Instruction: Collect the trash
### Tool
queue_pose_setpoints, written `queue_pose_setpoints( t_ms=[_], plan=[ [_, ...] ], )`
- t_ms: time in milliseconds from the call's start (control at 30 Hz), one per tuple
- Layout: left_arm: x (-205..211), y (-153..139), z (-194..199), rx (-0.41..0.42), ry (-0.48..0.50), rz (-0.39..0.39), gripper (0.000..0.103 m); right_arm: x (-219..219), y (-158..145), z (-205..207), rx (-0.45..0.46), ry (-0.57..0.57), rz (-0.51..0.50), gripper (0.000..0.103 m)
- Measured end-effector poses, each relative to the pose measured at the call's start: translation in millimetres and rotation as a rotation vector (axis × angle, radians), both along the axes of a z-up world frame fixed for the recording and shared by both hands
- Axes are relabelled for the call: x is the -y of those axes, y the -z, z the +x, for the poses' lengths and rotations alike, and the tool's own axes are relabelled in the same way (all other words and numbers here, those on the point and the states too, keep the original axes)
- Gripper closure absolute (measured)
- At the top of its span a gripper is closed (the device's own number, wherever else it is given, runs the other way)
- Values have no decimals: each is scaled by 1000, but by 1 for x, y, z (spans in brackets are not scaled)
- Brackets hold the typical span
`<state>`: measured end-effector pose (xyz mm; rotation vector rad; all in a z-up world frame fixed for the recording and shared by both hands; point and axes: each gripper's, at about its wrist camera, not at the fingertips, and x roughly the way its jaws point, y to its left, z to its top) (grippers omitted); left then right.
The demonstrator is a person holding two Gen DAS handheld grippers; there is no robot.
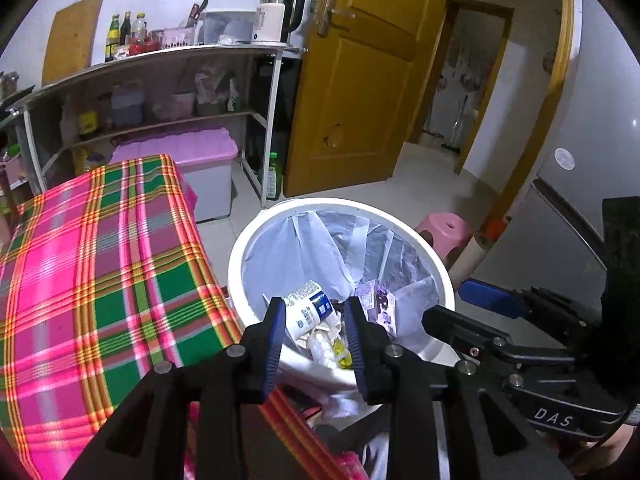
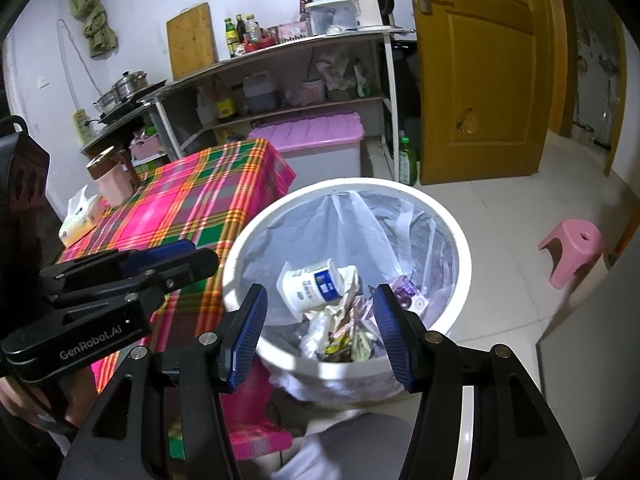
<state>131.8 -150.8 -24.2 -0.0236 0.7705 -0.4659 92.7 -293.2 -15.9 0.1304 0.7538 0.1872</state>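
A white round bin (image 1: 240, 248) (image 2: 460, 240) with a clear liner stands on the floor beside the table. Inside lie a white yogurt cup (image 1: 306, 300) (image 2: 312, 284), a purple wrapper (image 1: 378, 300) (image 2: 408, 292) and crumpled paper scraps (image 2: 348, 316). My left gripper (image 1: 314, 302) hovers over the bin's near rim, its blue pads apart with nothing between them. My right gripper (image 2: 320, 288) hangs above the bin too, jaws wide and empty. Each gripper shows in the other's view: the right one (image 1: 448, 304) at the right edge, the left one (image 2: 176, 256) at the left.
A table under a pink and green plaid cloth (image 1: 100, 260) (image 2: 192, 208) touches the bin's left side and carries a tissue box (image 2: 78, 224) and a jar (image 2: 110, 178). A pink stool (image 2: 572, 248), a pink-lidded storage box (image 2: 316, 132), a shelf unit and a yellow door (image 1: 360, 80) stand behind.
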Motion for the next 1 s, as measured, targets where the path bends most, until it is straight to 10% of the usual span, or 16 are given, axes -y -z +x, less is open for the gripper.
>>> queue_pose_setpoints(
  t_ms=[1000],
  plan=[
    [-53, -26, -104, 107, -141, 31, 72, -39, -19, -86, 86, -82, -14, 47]
  ],
)
